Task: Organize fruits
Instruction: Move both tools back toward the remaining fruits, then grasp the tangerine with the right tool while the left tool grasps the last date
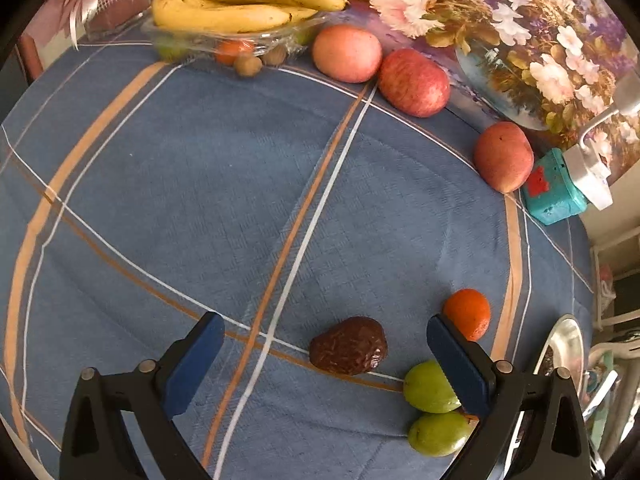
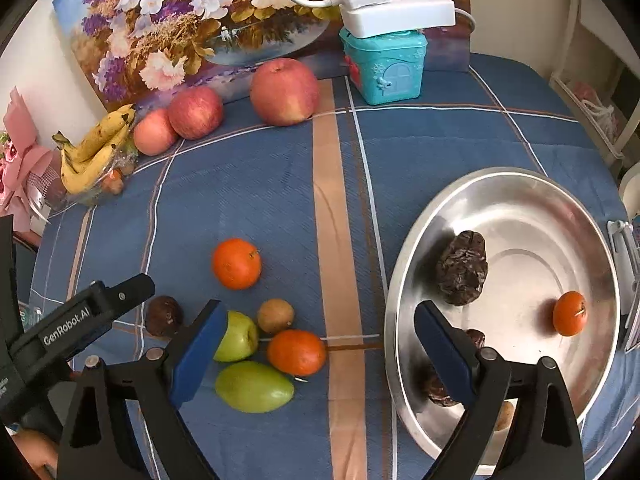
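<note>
My left gripper [image 1: 326, 350] is open and empty, low over the blue cloth, with a dark wrinkled fruit [image 1: 349, 345] between its fingers. An orange [image 1: 468, 313] and two green fruits [image 1: 428, 387] lie by its right finger. My right gripper [image 2: 316, 340] is open and empty above an orange [image 2: 296, 352], beside green fruits [image 2: 254, 386], a small brown fruit [image 2: 275, 315] and another orange [image 2: 236, 263]. The steel plate [image 2: 520, 192] at right holds a dark wrinkled fruit [image 2: 462, 274] and a small orange [image 2: 569, 313]. The left gripper shows in the right wrist view [image 2: 80, 312].
Three apples [image 2: 285, 91] line the back by a floral painting [image 2: 224, 12]. A glass bowl with bananas [image 1: 240, 4] stands at the far left. A teal toy box [image 2: 384, 66] carries a white power adapter [image 2: 396, 10]. The table edge runs along the right.
</note>
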A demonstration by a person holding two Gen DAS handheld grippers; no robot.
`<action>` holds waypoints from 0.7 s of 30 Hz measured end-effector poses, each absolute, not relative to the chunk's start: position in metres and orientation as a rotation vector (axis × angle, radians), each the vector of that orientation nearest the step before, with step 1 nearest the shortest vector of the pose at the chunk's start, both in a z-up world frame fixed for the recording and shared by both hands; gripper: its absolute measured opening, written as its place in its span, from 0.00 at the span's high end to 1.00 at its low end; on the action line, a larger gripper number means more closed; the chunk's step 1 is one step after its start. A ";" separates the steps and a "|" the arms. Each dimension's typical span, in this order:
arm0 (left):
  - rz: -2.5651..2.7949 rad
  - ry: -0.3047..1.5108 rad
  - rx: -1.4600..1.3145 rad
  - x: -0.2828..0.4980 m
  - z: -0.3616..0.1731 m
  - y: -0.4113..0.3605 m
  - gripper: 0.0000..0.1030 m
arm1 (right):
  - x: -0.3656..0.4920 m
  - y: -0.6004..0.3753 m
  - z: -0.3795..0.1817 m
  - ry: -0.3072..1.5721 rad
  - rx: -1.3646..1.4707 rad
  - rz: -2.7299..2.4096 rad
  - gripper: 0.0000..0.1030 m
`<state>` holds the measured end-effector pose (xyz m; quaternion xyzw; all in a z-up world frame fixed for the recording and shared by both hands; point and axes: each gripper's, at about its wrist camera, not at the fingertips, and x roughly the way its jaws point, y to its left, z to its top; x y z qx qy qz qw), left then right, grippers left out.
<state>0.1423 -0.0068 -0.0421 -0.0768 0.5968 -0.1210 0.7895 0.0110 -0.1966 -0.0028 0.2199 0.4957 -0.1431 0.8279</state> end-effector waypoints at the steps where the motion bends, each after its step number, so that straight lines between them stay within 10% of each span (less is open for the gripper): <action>1: -0.266 1.285 -0.164 0.142 -0.042 -0.008 0.01 | 0.010 -0.197 -0.003 1.047 0.477 -0.295 0.14; 4: -0.291 1.285 -0.153 0.141 -0.042 -0.014 0.04 | 0.008 -0.195 0.000 1.026 0.485 -0.272 0.29; 21: -0.313 1.342 -0.133 0.140 -0.063 -0.030 0.18 | 0.012 -0.191 -0.028 1.105 0.538 -0.235 0.43</action>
